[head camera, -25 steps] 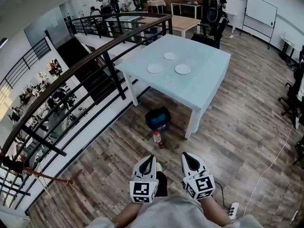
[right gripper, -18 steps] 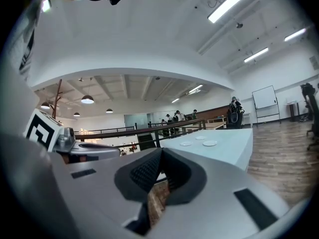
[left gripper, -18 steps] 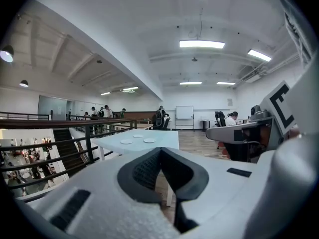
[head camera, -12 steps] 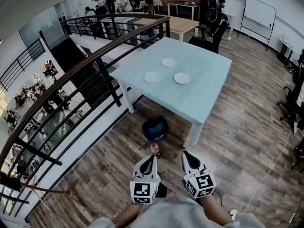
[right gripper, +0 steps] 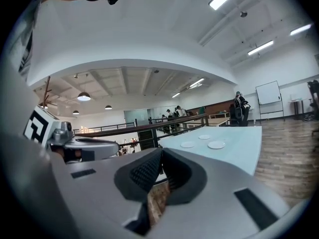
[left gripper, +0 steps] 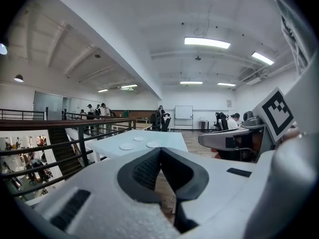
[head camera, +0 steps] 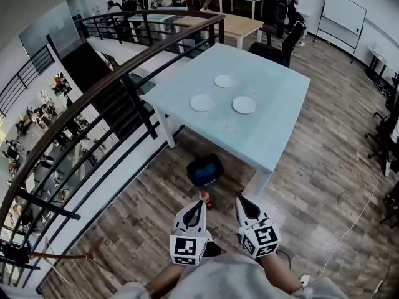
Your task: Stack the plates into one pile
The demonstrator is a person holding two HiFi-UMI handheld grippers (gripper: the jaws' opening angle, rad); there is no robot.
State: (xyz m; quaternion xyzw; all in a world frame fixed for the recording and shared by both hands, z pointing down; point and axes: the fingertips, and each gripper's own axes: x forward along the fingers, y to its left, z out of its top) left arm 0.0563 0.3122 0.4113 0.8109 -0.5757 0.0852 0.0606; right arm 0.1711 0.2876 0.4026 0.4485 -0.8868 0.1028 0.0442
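Three white plates (head camera: 201, 103) lay apart from each other on the pale blue desk (head camera: 274, 126), well ahead of me and not yet piled. A dark railing (head camera: 124, 80) ran past the desk's left side. On the wood floor between me and the desk sat a blue bag (head camera: 205, 170), partly under the desk's edge, with a small bottle (head camera: 204, 198) just beside it. My left tool (head camera: 199, 205) and right tool (head camera: 240, 199) were both closed tight, side by side, holding nothing.
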